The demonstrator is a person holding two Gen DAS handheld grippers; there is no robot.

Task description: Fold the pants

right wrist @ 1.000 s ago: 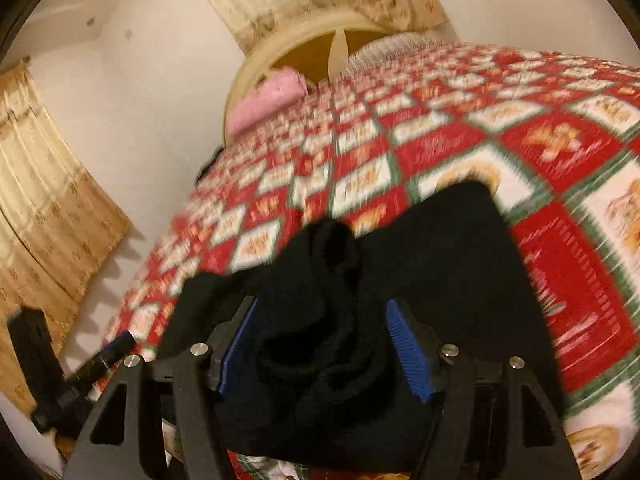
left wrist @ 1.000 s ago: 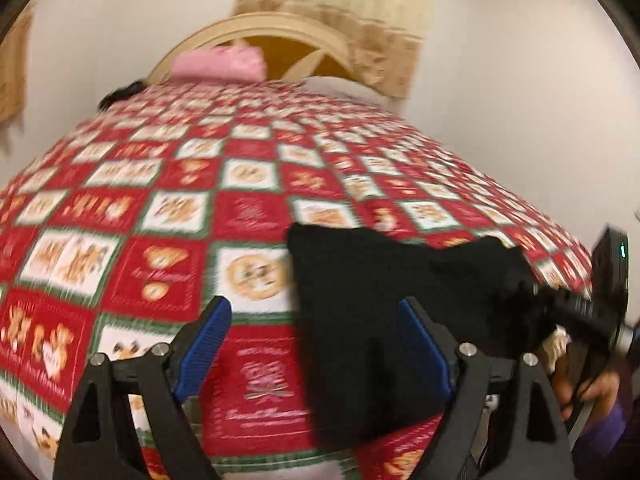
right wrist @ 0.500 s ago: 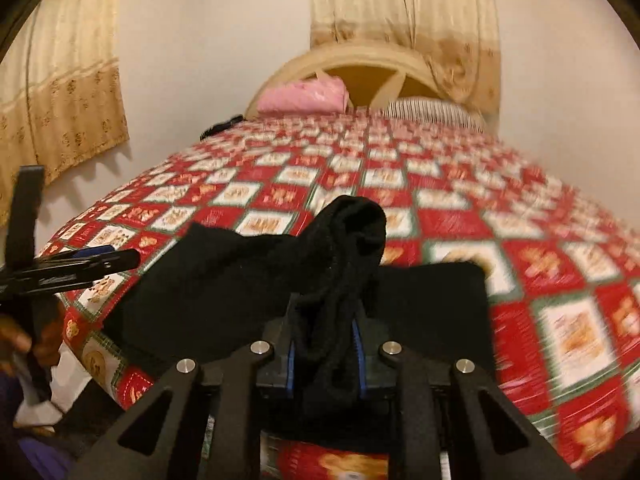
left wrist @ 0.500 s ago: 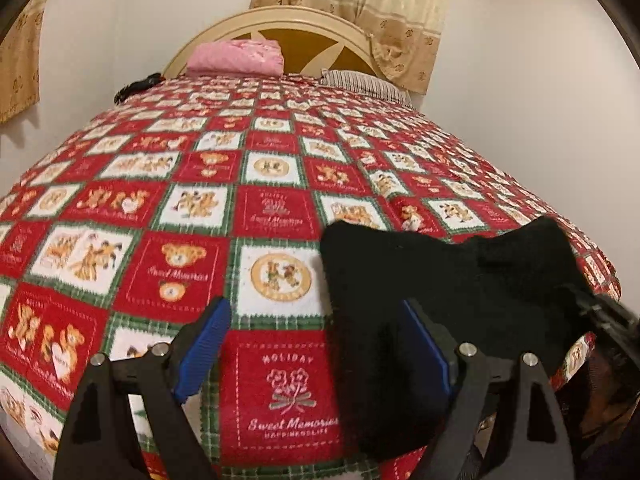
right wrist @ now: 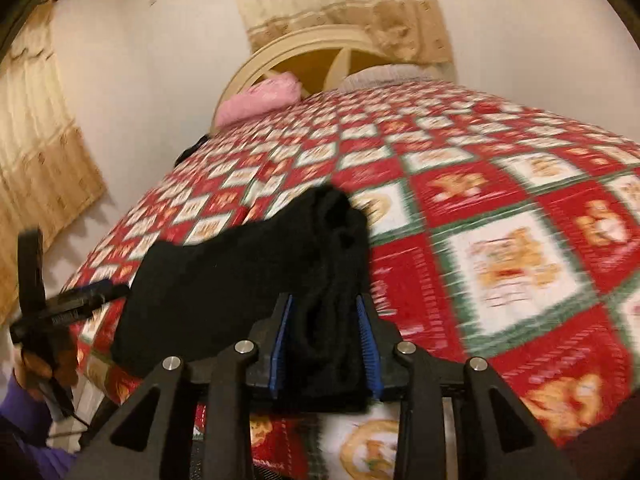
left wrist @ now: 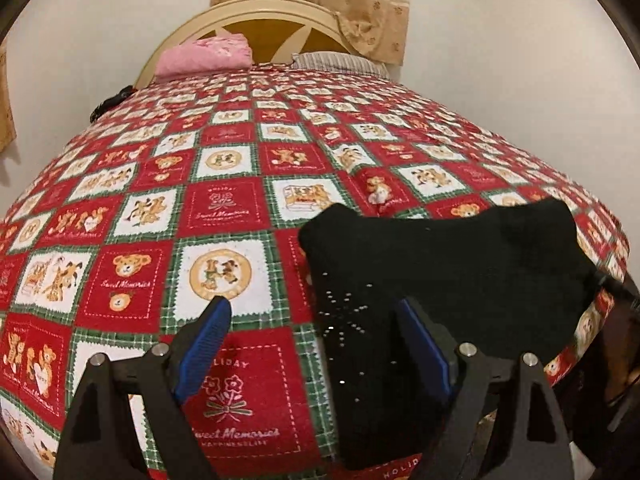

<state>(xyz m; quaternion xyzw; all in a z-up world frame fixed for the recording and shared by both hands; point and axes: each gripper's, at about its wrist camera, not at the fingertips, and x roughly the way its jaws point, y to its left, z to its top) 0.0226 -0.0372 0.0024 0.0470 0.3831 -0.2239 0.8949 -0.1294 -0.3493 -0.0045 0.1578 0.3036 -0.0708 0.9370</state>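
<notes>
Pants (right wrist: 240,280) are stretching toward the frame's left; the right gripper (right wrist: 324,344) is clamping their bunched end, while the left gripper (left wrist: 316,344) is gaping, released.

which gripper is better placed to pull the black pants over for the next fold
Probably the right gripper: its jaws are closed on a bunch of the black pants. The left gripper is open, holding nothing.
</notes>
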